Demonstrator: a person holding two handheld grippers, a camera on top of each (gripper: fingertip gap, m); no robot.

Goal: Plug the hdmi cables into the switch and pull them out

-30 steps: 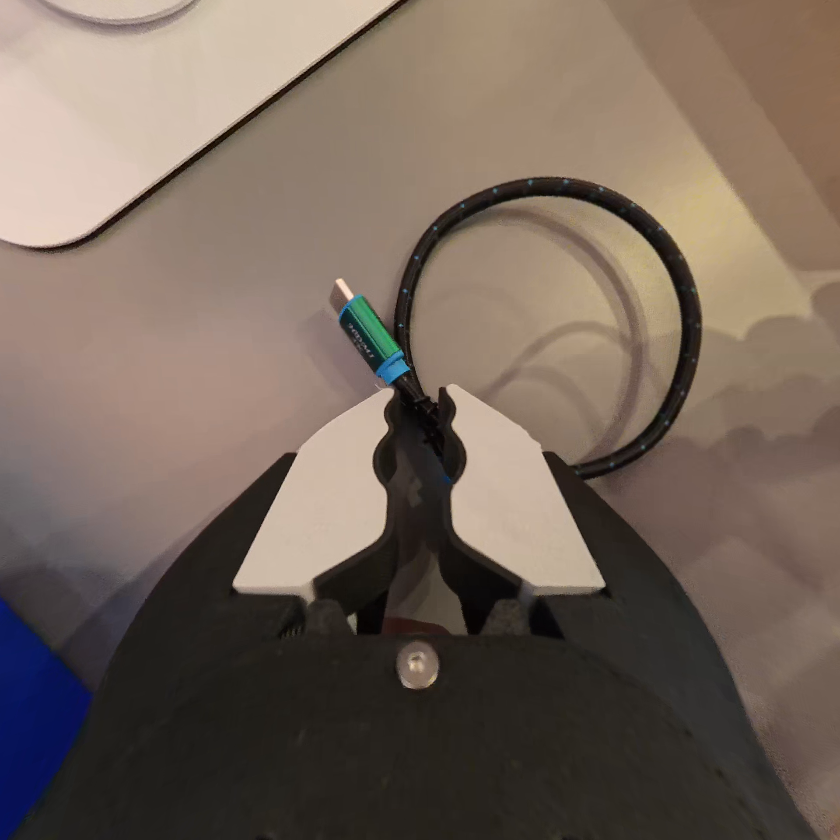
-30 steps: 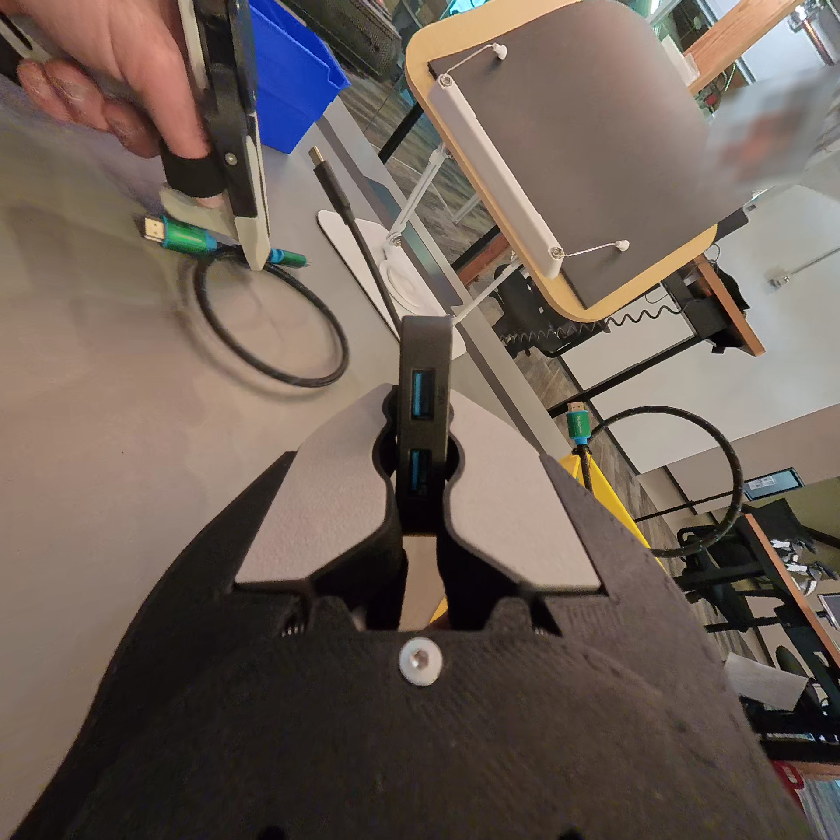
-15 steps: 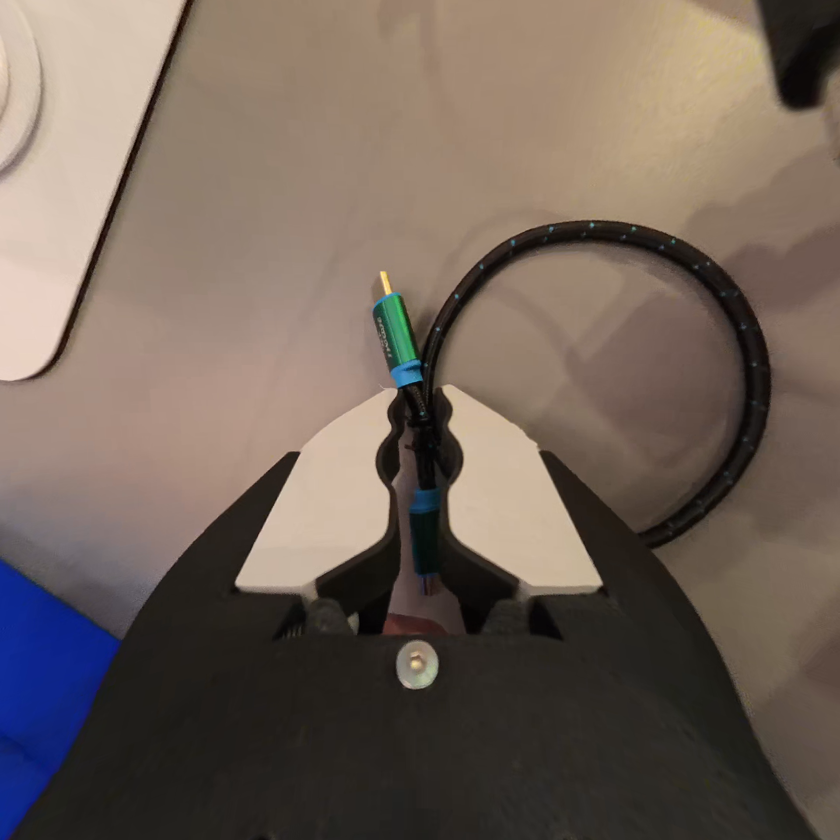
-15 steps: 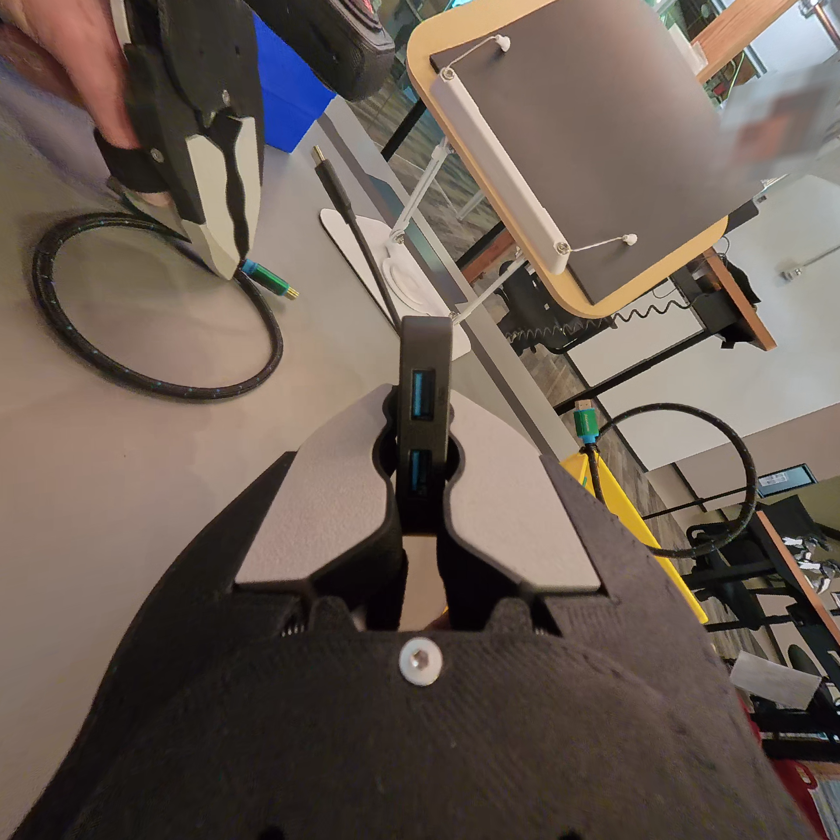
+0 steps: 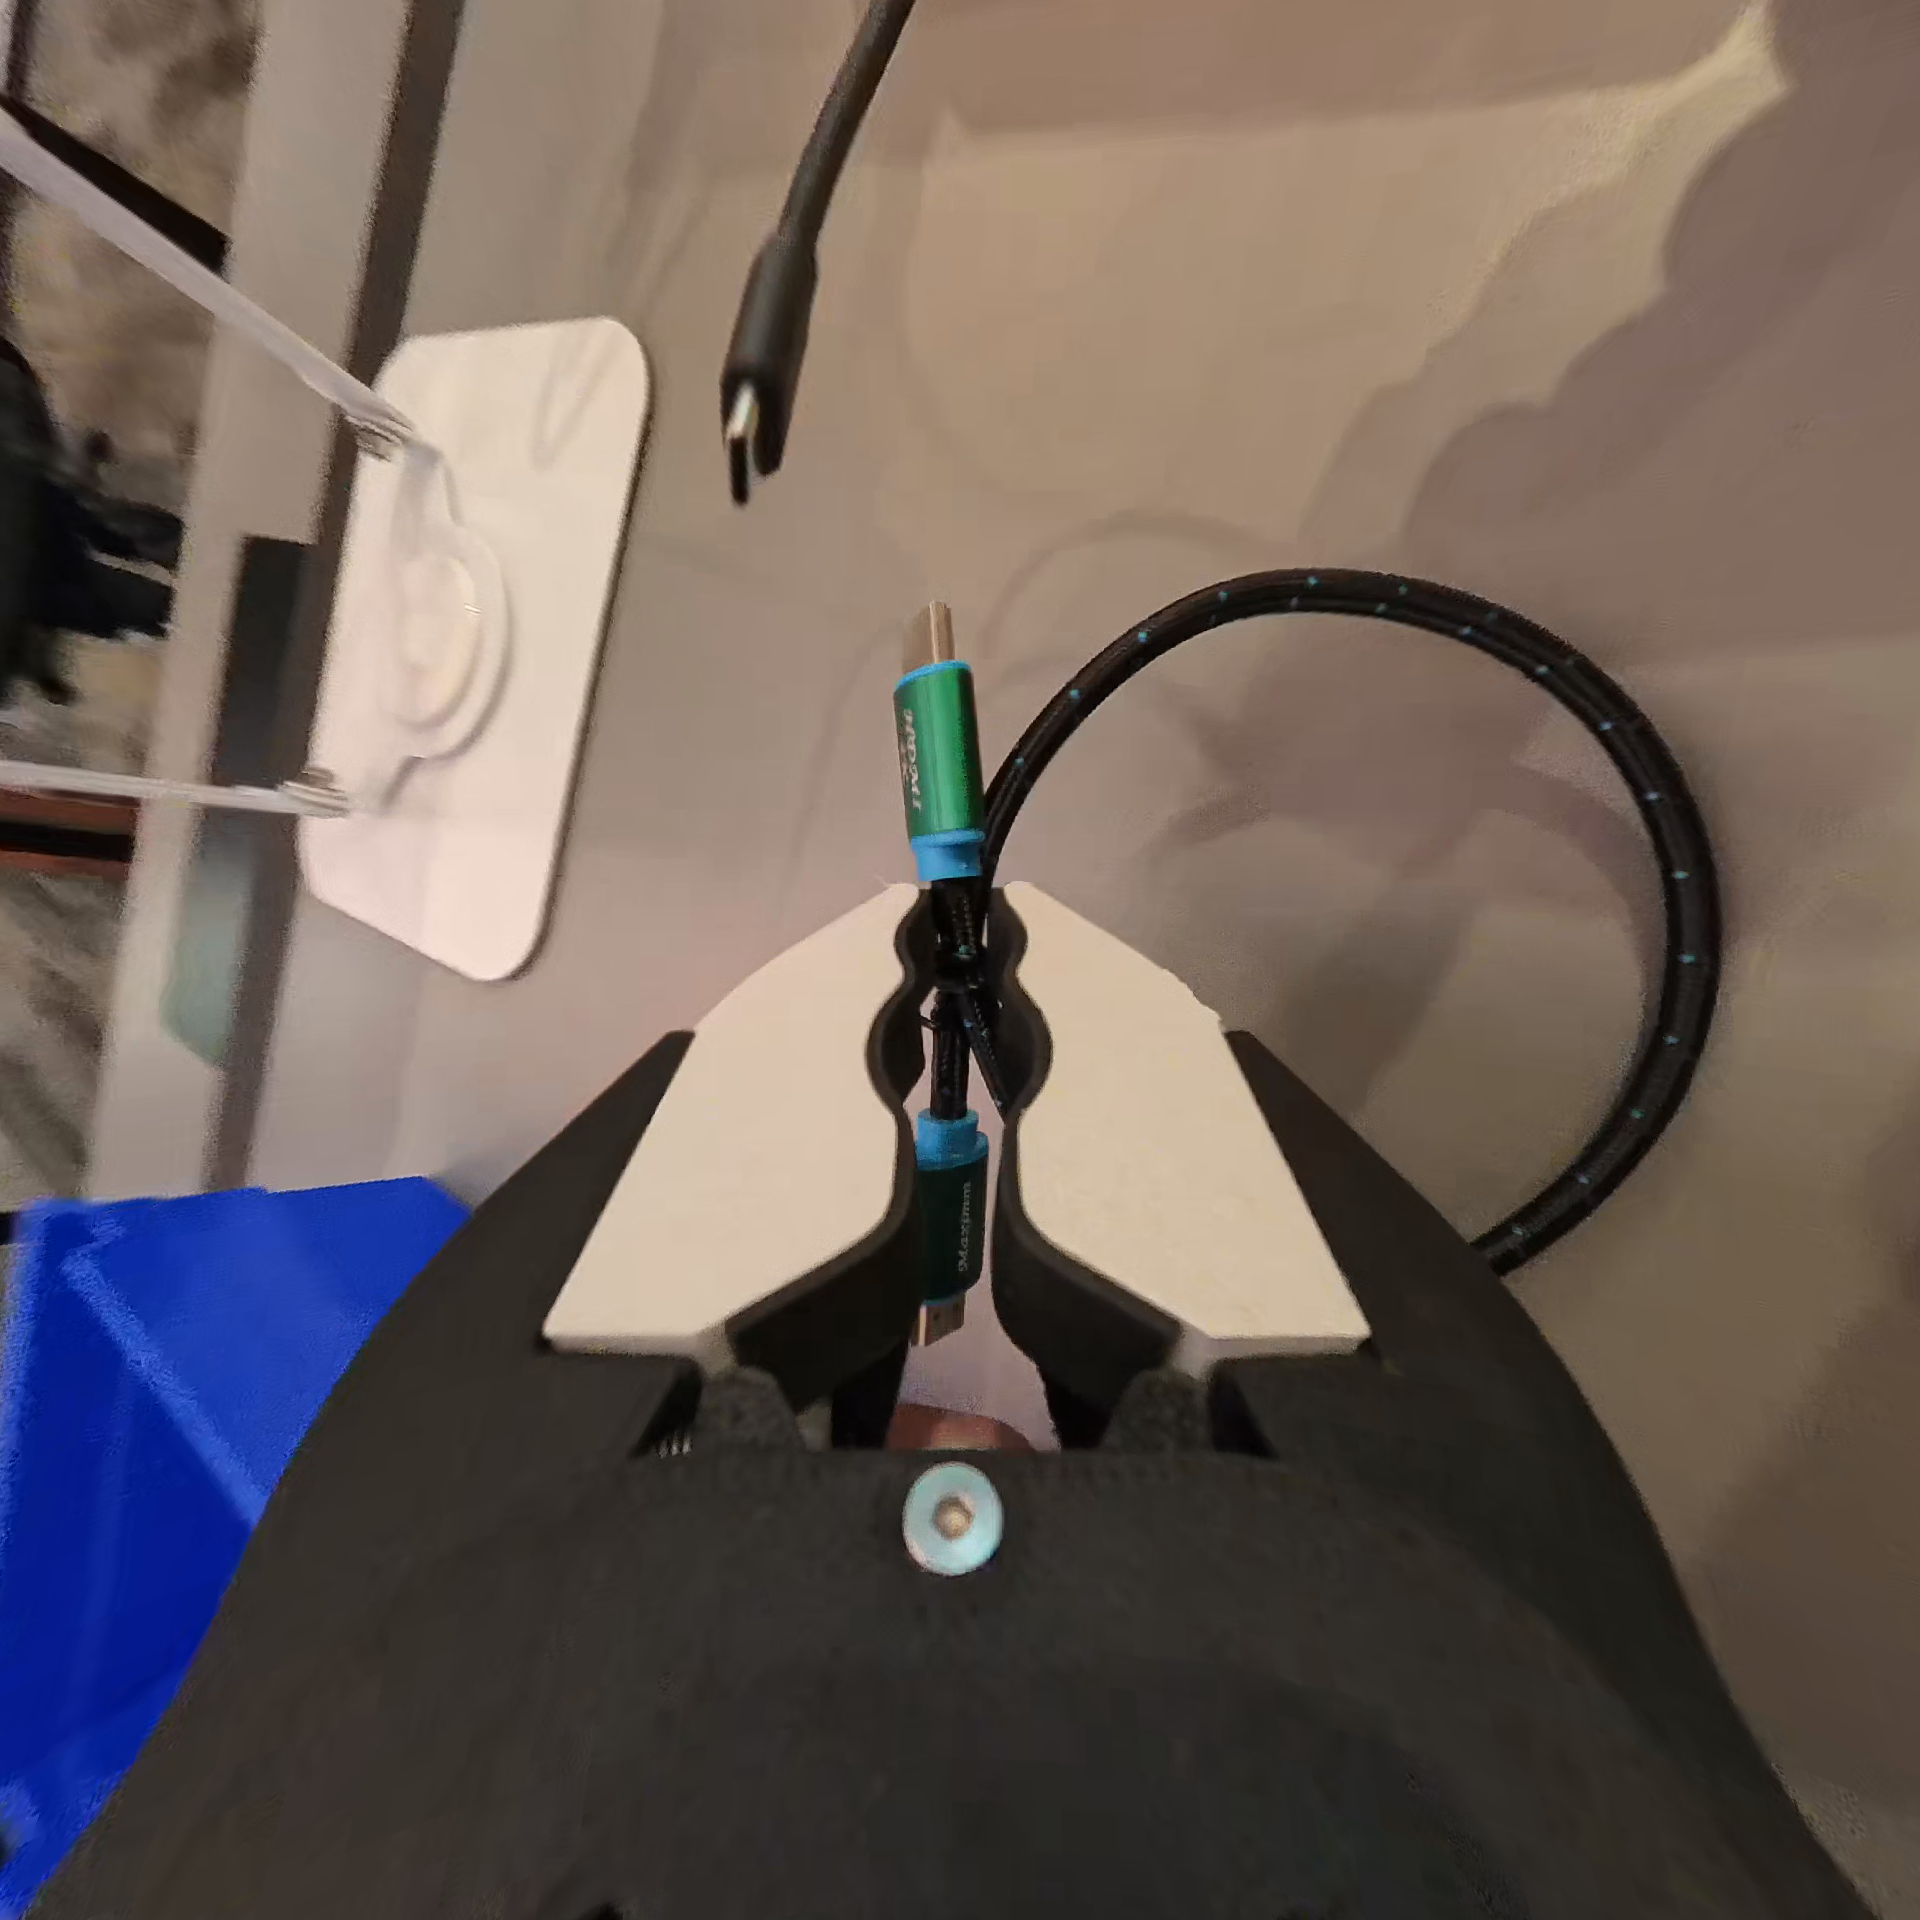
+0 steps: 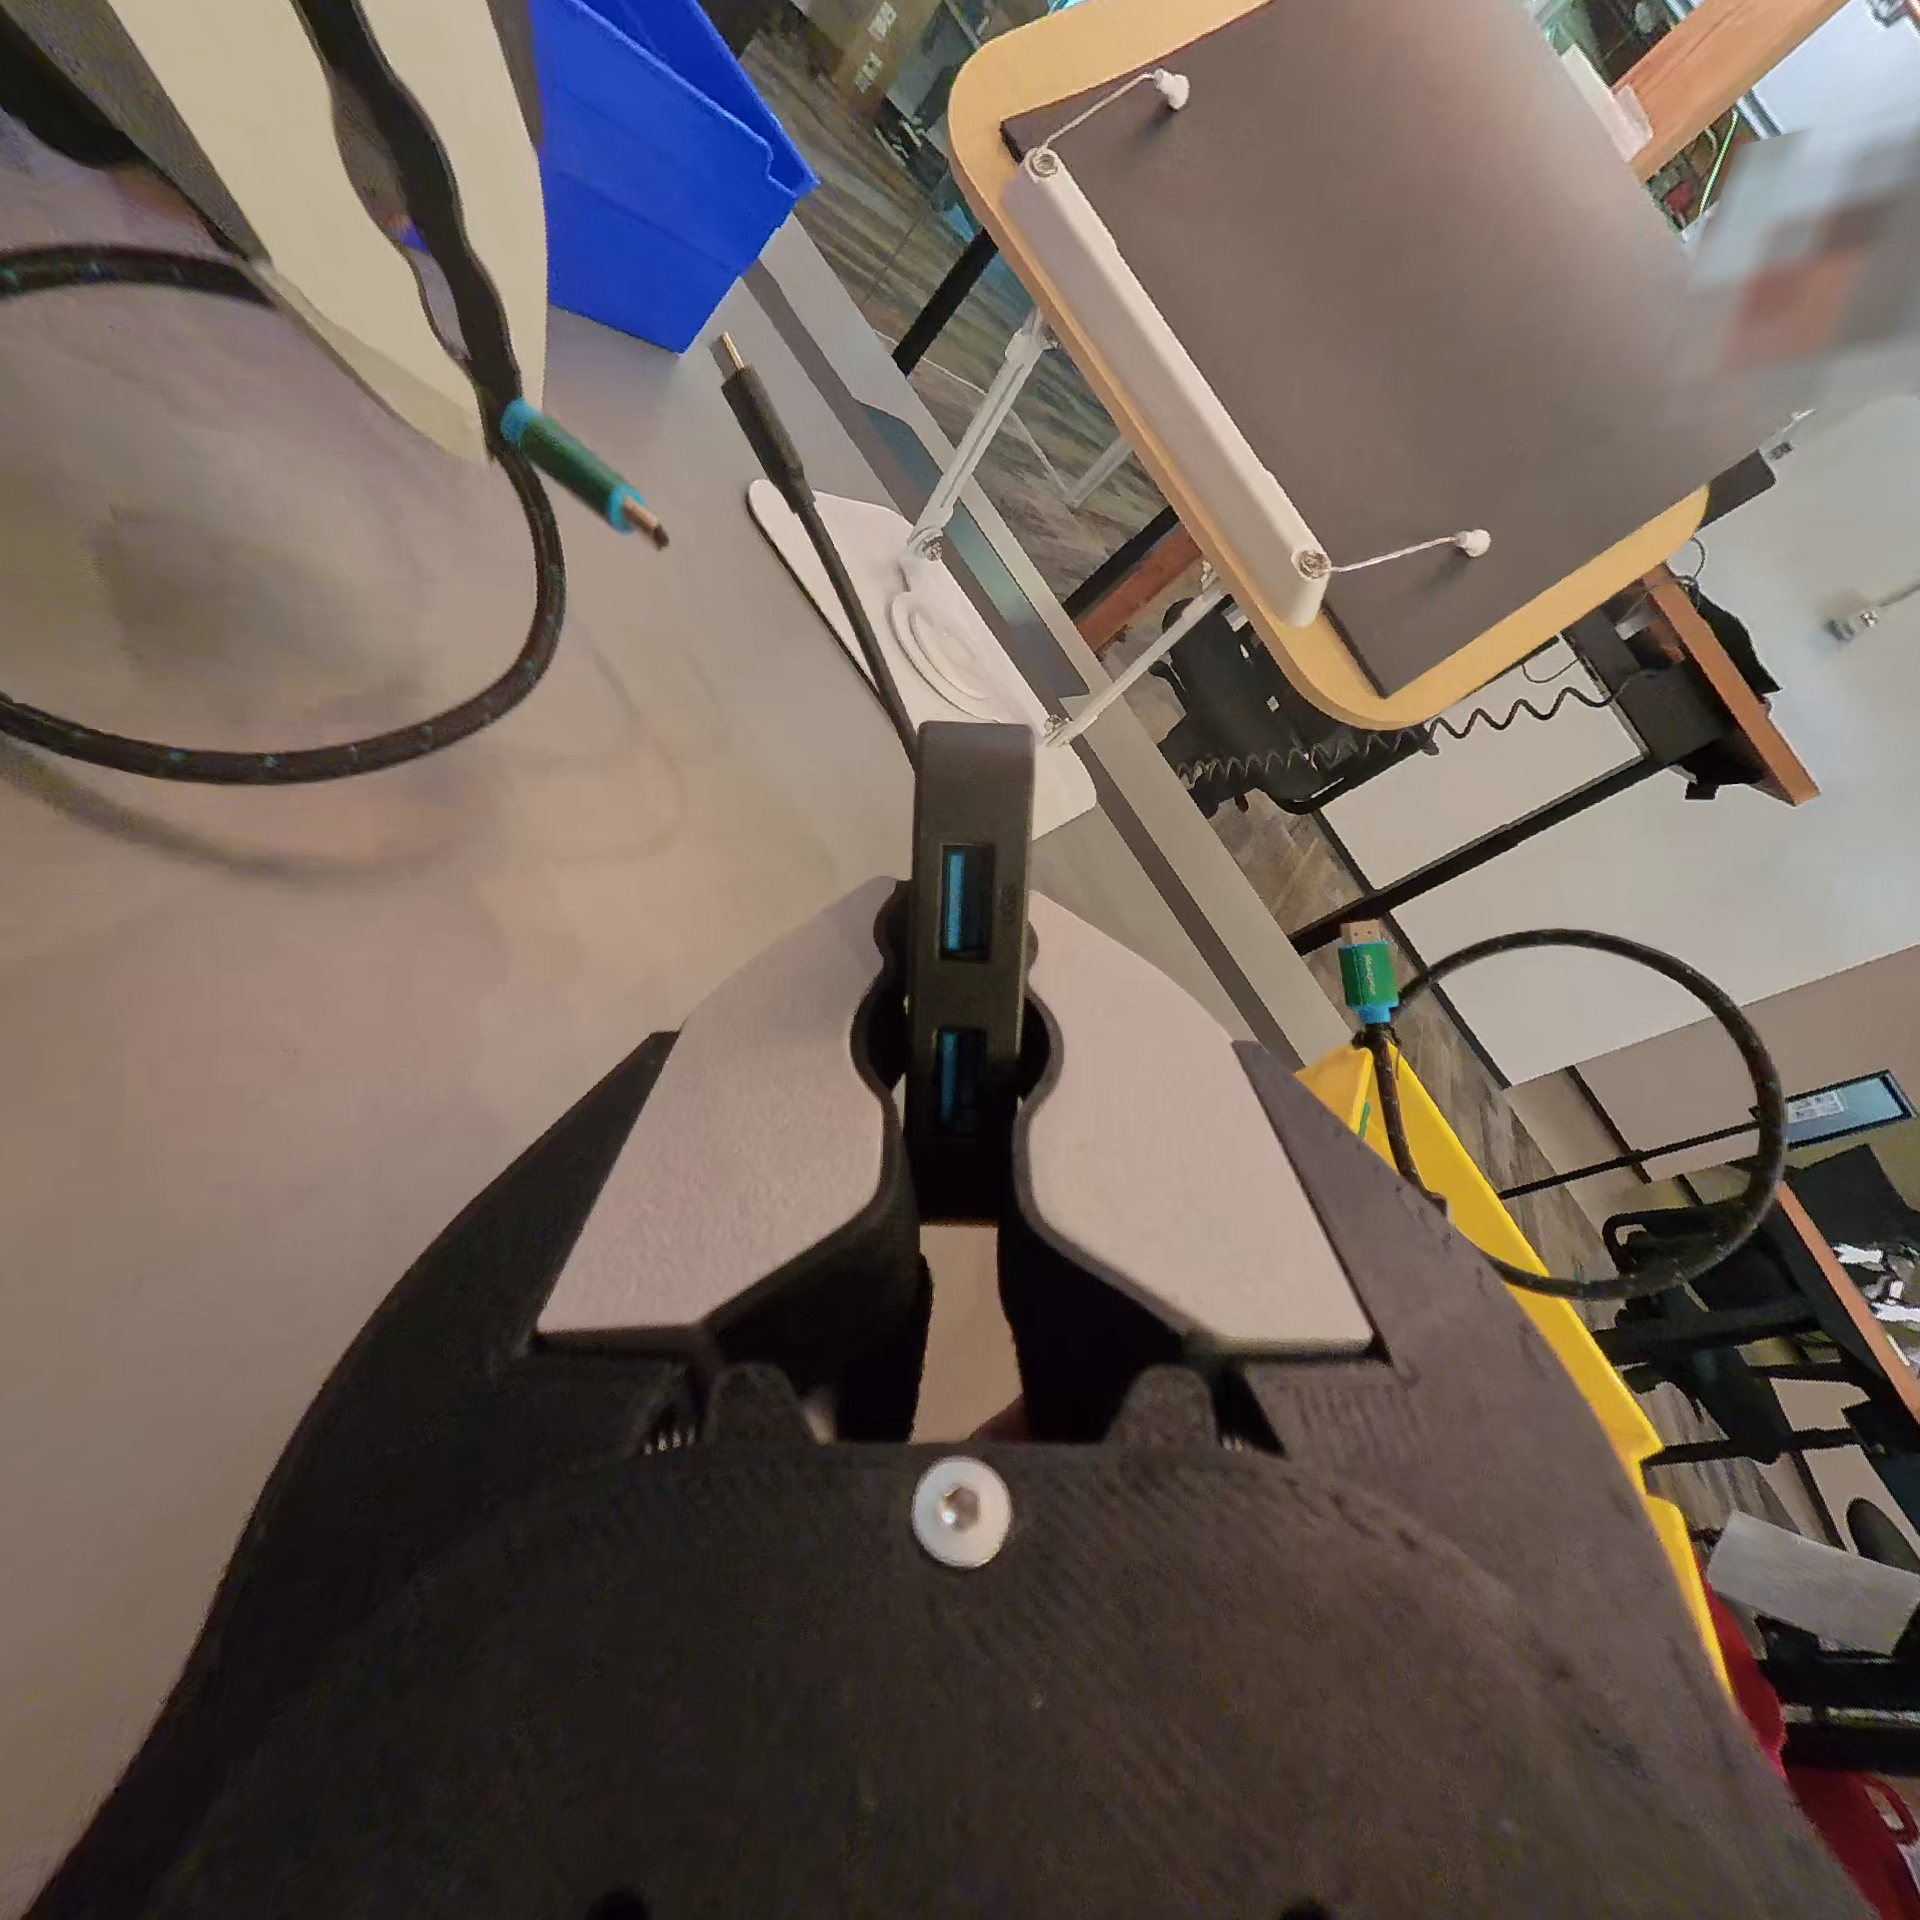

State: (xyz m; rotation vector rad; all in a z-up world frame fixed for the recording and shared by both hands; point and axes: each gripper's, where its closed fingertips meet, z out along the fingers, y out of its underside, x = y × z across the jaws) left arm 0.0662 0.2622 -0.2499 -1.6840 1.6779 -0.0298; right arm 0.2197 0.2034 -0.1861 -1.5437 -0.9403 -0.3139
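My left gripper [image 5: 954, 891] is shut on a black braided HDMI cable [image 5: 1621, 769] just behind its green plug [image 5: 938, 756], which points forward. The cable's other green plug [image 5: 948, 1236] lies between the fingers farther back. My right gripper [image 6: 961, 894] is shut on the black switch [image 6: 971, 821], held upright with two blue ports [image 6: 964, 902] facing the camera. The switch's own black lead with a small plug [image 6: 750, 395] rises from its top; the lead also shows in the left wrist view [image 5: 774, 364]. The left gripper [image 6: 488, 442] with the green plug [image 6: 577, 480] is at the upper left of the right wrist view.
A grey table [image 6: 260, 987] lies below. A white stand base [image 5: 468, 644] sits near its edge, carrying a tilted board [image 6: 1403, 343]. A blue bin [image 6: 644, 177] stands at the back. A second HDMI cable with a green plug [image 6: 1369, 977] hangs over a yellow bin [image 6: 1455, 1195] at right. One gripper's finger ends stand about 20 cm off the other's.
My left gripper has lifted and swung with the cable toward the switch; the switch's lead plug has come into its view. In the right wrist view the left gripper is much nearer. The switch stays held.
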